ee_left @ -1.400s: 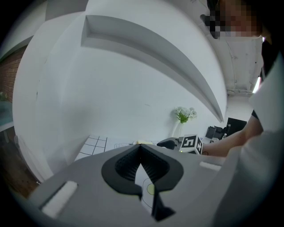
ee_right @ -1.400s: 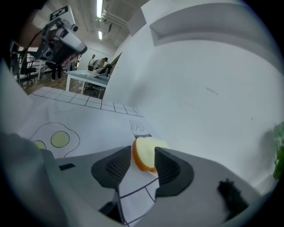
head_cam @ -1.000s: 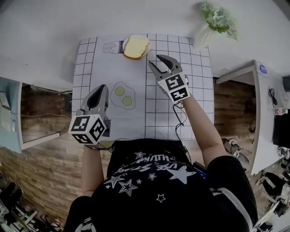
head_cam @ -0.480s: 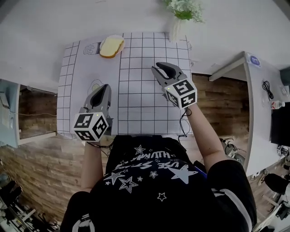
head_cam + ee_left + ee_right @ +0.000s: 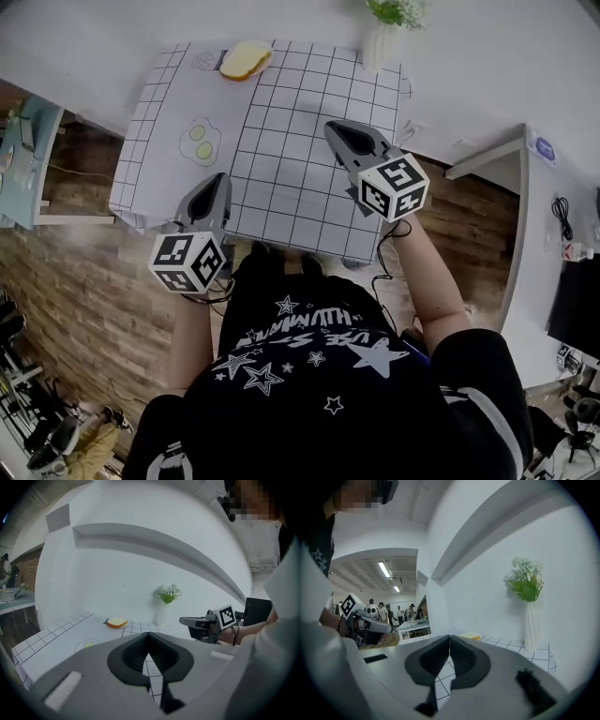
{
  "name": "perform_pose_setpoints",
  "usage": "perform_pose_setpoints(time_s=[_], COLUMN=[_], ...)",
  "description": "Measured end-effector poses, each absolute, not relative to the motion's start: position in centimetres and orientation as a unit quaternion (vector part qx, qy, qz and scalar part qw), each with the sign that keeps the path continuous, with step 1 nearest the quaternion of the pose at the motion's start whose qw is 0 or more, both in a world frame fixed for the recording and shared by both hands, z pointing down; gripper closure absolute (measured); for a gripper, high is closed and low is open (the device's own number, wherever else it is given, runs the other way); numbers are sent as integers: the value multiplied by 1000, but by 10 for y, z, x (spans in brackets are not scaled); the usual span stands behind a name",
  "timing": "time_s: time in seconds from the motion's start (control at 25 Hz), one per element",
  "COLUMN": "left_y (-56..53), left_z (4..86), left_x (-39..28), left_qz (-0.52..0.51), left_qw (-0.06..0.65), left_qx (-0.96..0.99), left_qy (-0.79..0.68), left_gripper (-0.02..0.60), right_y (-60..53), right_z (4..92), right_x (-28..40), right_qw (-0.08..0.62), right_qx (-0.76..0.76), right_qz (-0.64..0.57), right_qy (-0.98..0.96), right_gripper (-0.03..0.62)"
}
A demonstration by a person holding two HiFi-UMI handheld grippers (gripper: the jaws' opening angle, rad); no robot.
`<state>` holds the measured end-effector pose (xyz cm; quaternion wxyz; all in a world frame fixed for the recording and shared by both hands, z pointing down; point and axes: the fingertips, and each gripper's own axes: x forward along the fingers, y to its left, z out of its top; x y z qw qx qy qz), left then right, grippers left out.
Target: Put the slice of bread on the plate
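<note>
Bread slice (image 5: 246, 60), long axis roughly left-right, on the far left of the gridded mat (image 5: 309, 178): far ahead of the left gripper (image 5: 217, 177), far-left of the right gripper (image 5: 330, 127), probably the nearer; both jaws clenched empty, the right's just closed.

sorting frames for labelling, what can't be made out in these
- Plate: none shows in any view; in the head view the bread slice covers whatever lies under it.
- Small drawing beside the bread: too small to read, head view.
- Flower vase: blooms cut off by the head view's top edge.
</note>
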<state>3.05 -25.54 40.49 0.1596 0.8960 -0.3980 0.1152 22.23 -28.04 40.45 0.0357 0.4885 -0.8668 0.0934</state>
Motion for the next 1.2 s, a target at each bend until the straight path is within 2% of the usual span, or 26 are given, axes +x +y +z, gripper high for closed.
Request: perform_pose_setpoints(time_s=[0.36, 0.64, 1.2], left_y=[-216, -168, -40], left_z=[404, 406, 399], left_x=[9, -7, -64], left_qz=[107, 90, 67], left_qw=[168, 175, 169], left_qx=[881, 884, 882], left_qy=[-429, -424, -434], left_gripper=[572, 572, 572], right_y=[-256, -224, -95], right_z=[404, 396, 387], right_x=[192, 159, 112], right_qw=[32, 60, 73], right_qx=[447, 437, 442], right_qz=[97, 84, 75], right_qy=[-889, -894, -891], right_gripper=[579, 579, 580])
